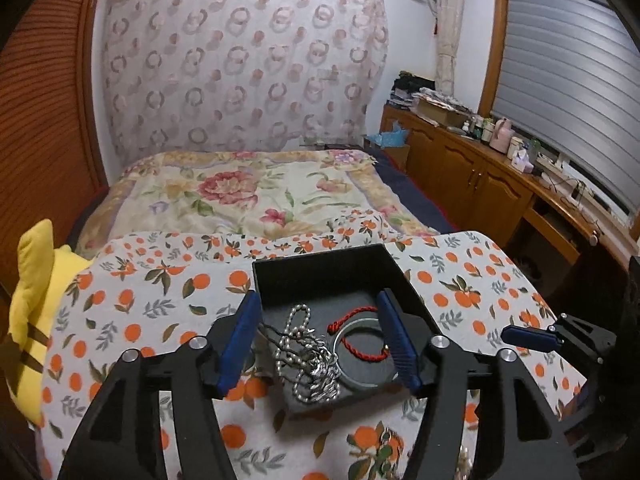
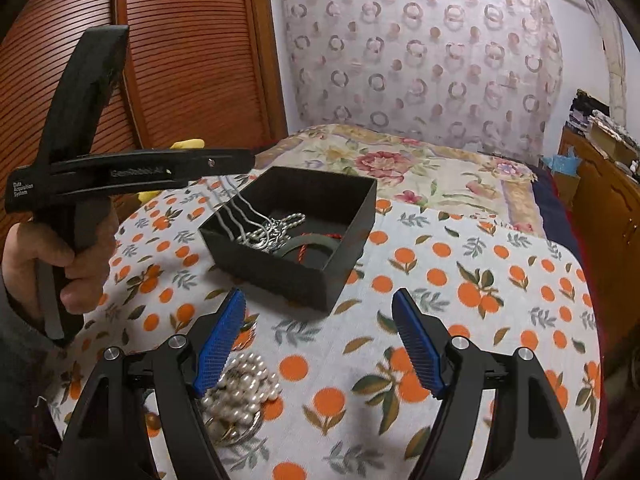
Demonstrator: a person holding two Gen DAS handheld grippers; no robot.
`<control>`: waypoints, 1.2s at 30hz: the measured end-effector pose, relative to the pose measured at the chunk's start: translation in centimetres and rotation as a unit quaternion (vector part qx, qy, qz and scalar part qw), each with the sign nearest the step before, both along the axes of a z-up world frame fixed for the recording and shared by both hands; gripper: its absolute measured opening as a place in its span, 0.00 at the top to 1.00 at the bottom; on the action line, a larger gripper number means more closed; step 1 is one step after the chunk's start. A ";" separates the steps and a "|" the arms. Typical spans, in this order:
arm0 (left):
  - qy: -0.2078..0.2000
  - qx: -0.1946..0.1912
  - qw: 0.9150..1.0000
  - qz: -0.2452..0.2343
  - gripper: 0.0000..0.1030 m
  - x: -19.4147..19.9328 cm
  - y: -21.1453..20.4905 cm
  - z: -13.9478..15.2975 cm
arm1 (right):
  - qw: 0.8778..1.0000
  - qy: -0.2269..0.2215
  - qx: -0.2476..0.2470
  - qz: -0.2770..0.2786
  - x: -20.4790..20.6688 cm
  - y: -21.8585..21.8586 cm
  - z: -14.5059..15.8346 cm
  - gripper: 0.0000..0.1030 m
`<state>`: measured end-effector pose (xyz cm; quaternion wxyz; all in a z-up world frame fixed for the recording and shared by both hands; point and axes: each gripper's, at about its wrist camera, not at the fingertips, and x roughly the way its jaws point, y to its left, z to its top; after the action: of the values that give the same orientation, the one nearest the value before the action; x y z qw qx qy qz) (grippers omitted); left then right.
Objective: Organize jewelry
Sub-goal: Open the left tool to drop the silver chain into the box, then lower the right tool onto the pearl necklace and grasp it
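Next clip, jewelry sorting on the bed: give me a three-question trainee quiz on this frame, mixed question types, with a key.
1. True or false: the open black square box already holds a silver bead chain.
2. Which lies outside the box, by the right gripper?
A. red braided cord bracelet
B. white pearl strand
C. silver bead chain
3. Fill in: the left gripper hangs over the box with fingers ____.

Key: 1 true; 2 B; 3 open

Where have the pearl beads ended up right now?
In the right wrist view, the pearl beads lie on the orange-print cloth, outside the black box, beside the right gripper's left finger.
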<state>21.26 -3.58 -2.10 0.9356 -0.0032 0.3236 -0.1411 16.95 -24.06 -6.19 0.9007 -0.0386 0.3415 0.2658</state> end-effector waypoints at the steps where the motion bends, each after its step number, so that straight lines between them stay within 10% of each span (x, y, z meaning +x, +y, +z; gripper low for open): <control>1: -0.002 0.001 1.000 -0.002 0.36 -0.4 0.1 0.1 | 1.000 0.001 0.001 0.000 -0.3 -0.1 -0.1 0.24; 13: -0.023 0.030 0.999 -0.001 0.07 -5.9 1.9 0.3 | 1.000 0.015 -0.010 0.009 -3.8 0.1 -1.4 0.29; 36: 0.079 0.071 0.994 -0.014 0.07 -10.3 3.6 -7.8 | 0.996 0.054 -0.038 0.067 -5.1 3.6 -3.7 0.50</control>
<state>10.93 0.05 -9.95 0.9029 0.0565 0.4060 -0.1298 11.80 -20.47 -9.93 0.8587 -0.0812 0.3965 0.3143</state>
